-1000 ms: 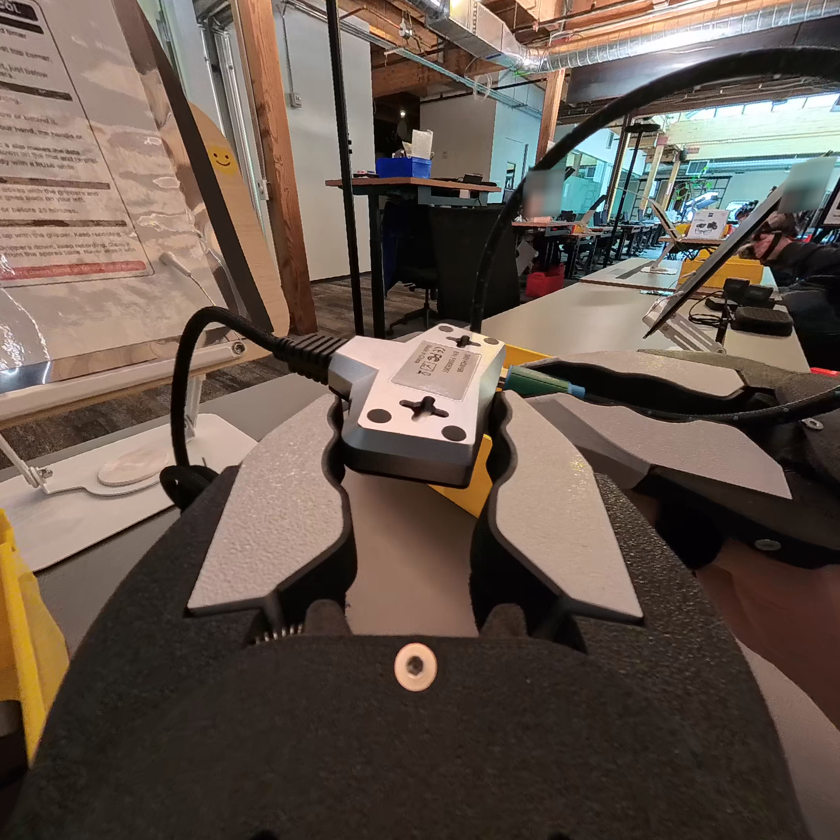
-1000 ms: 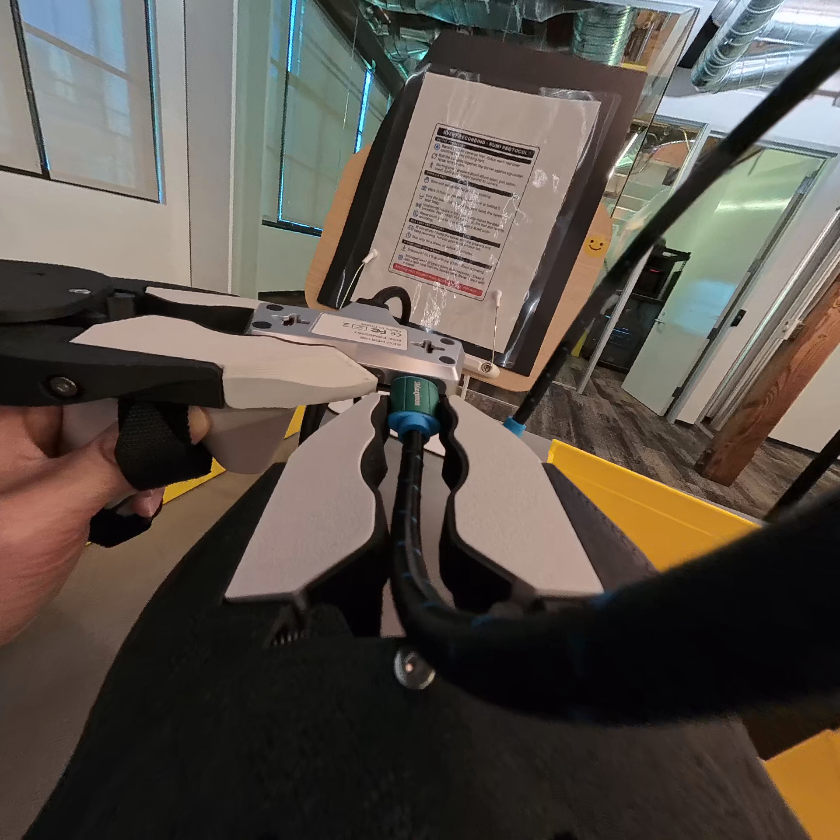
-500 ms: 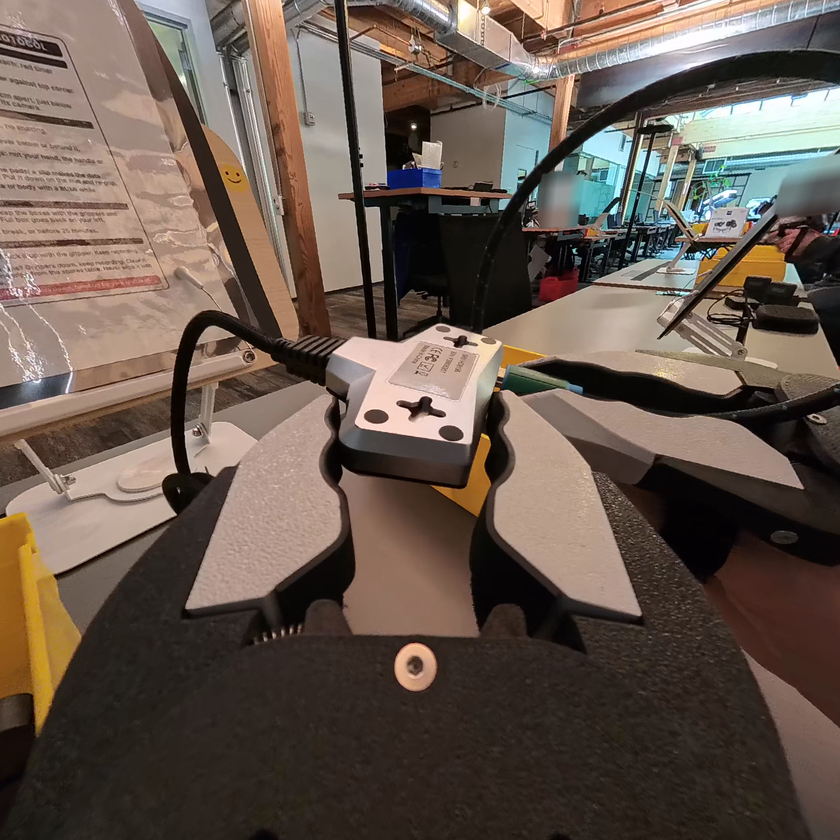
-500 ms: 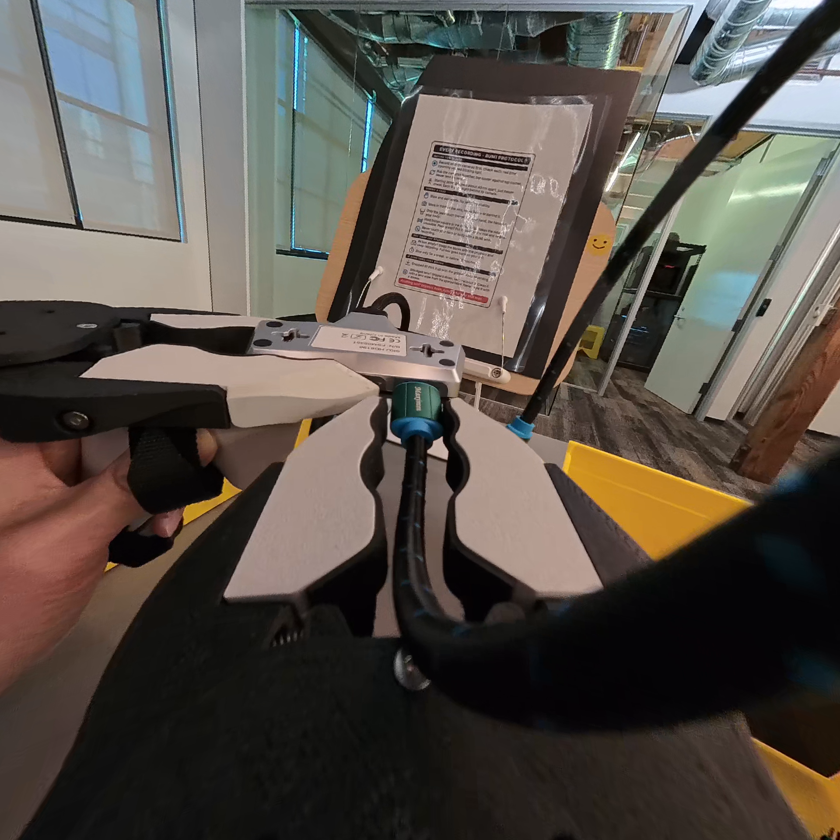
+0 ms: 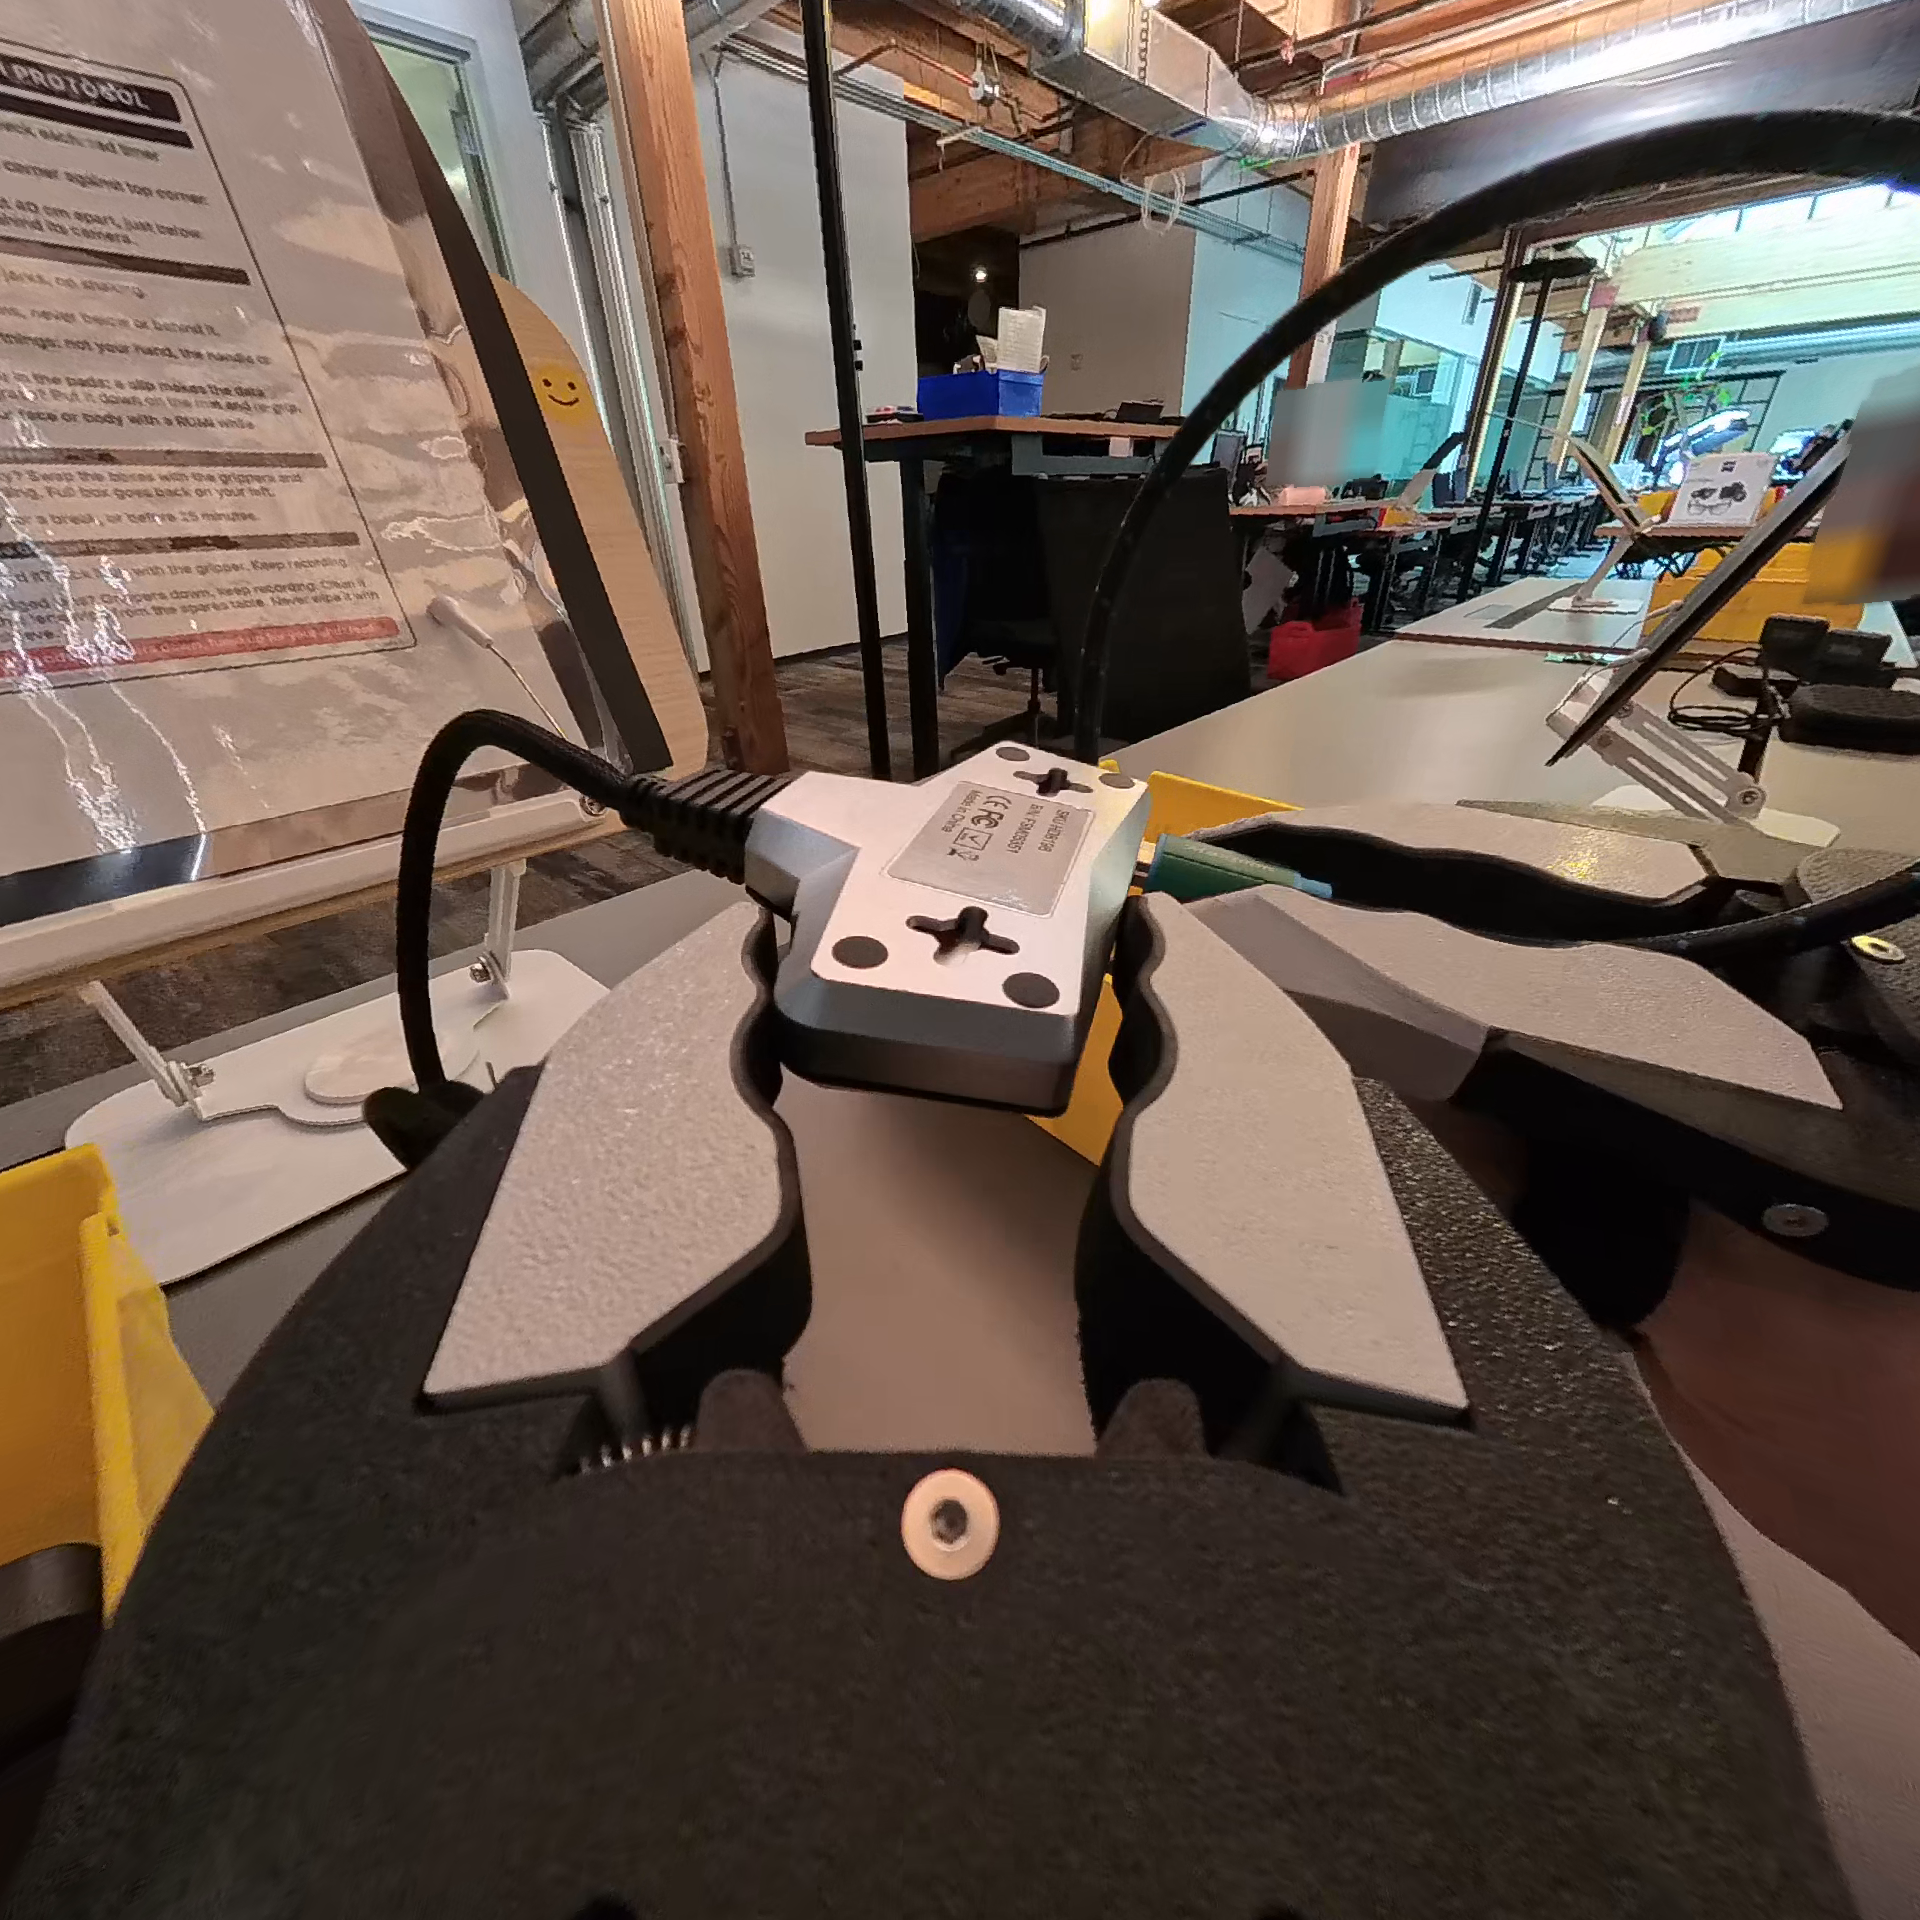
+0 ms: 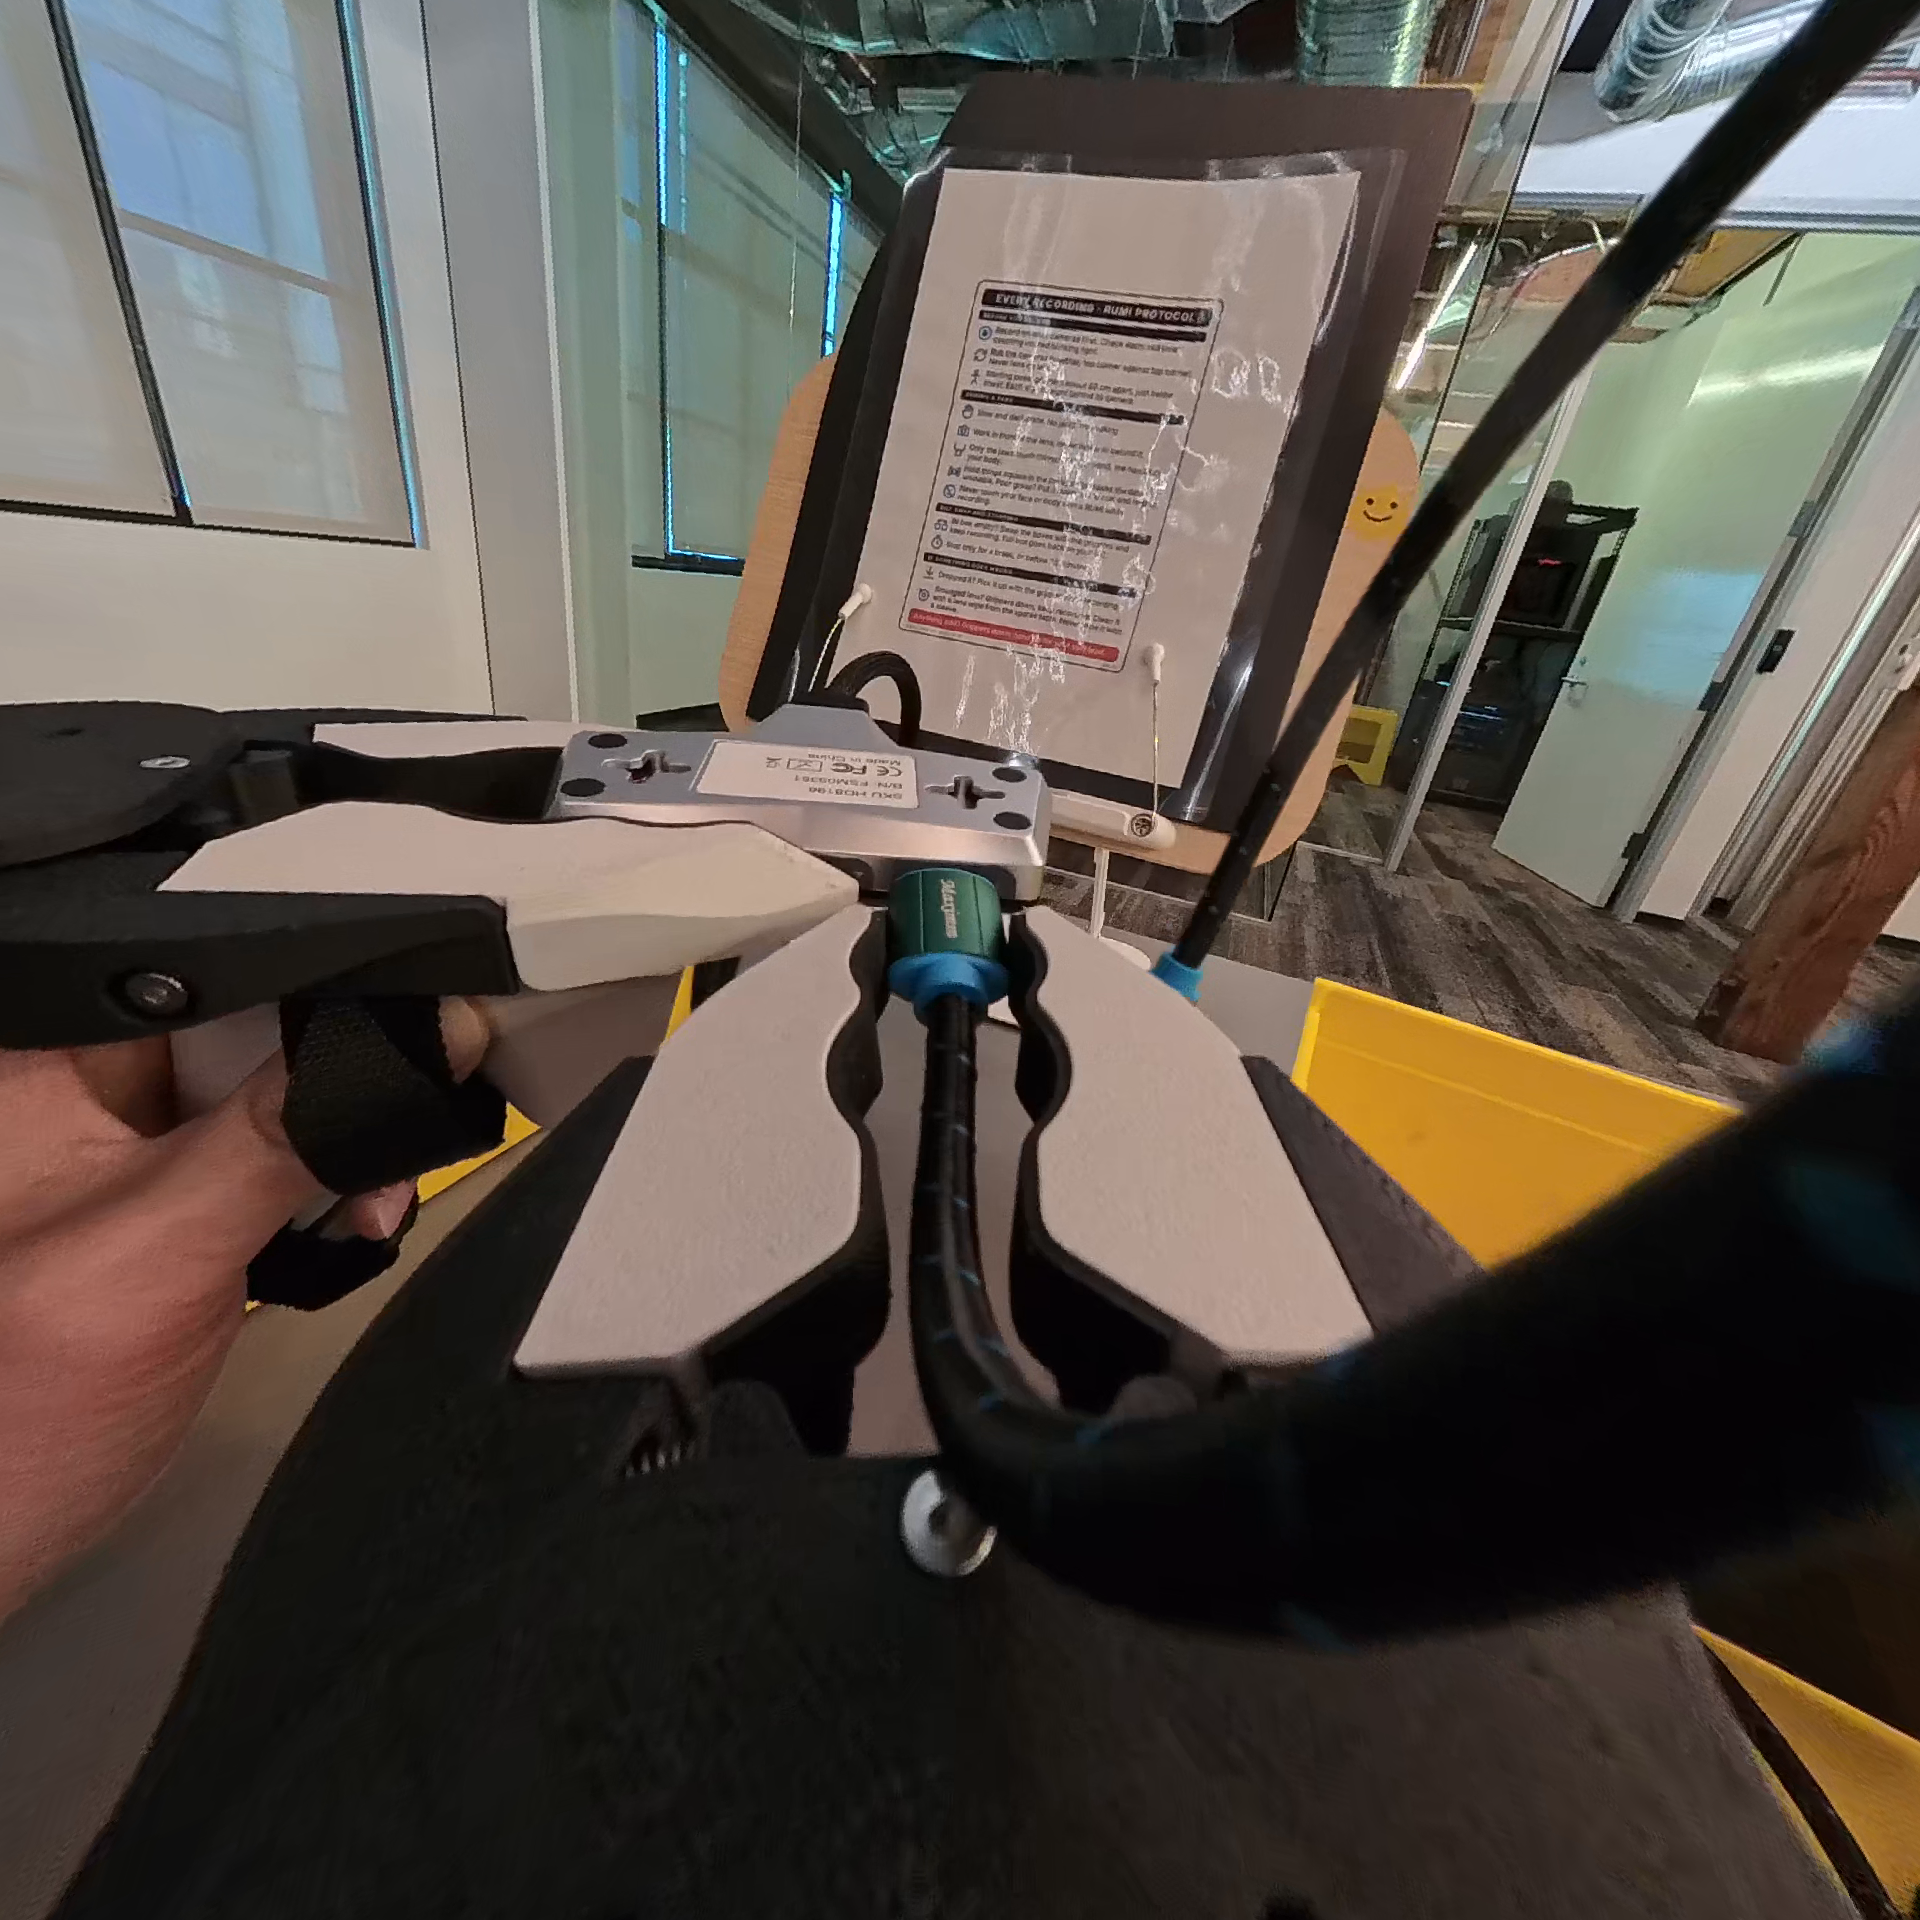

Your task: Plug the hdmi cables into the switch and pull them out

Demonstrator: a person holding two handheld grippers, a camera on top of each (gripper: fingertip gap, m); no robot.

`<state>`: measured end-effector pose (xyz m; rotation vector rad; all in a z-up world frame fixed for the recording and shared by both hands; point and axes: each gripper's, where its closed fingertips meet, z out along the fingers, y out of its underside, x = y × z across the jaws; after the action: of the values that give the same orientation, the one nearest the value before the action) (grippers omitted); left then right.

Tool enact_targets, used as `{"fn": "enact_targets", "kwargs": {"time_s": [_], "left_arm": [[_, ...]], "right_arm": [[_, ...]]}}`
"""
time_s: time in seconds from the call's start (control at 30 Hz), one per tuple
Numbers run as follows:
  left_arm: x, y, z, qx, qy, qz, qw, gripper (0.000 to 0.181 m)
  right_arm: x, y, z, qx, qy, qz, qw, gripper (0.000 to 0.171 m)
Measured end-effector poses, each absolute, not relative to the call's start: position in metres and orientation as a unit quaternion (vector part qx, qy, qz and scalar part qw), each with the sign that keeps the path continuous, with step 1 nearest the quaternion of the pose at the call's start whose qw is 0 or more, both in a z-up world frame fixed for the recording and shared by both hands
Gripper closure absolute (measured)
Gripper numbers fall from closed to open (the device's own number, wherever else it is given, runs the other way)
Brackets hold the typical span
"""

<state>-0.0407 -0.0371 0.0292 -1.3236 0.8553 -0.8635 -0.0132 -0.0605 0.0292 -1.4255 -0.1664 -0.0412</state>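
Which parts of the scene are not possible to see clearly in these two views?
- Left wrist view: the switch shows only its underside; its ports face away.
- Right wrist view: the green plug meets the switch edge, but the left gripper finger covers the joint, so insertion depth is unclear.
- Right wrist view: the cable blurs near the lens.
- Left wrist view: the right gripper hides most of the plug.

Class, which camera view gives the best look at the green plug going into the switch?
The right wrist view: the green plug sits centred between the right gripper fingers, meeting the switch. The left wrist view shows only a green sliver beside the switch, mostly hidden.
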Motion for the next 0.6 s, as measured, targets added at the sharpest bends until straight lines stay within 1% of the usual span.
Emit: {"fn": "enact_targets", "kwargs": {"time_s": [0.53, 0.6], "left_arm": [[-0.0415, -0.0330, 0.0247, -0.587, 0.362, -0.374, 0.620, 0.120], [-0.0408, -0.0333, 0.0241, -0.588, 0.363, -0.373, 0.619, 0.120]], "right_arm": [[-0.0155, -0.0563, 0.0249, -0.661, -0.078, 0.004, 0.746, 0.147], [-0.0137, -0.0564, 0.0248, -0.662, -0.073, 0.004, 0.746, 0.149]]}}
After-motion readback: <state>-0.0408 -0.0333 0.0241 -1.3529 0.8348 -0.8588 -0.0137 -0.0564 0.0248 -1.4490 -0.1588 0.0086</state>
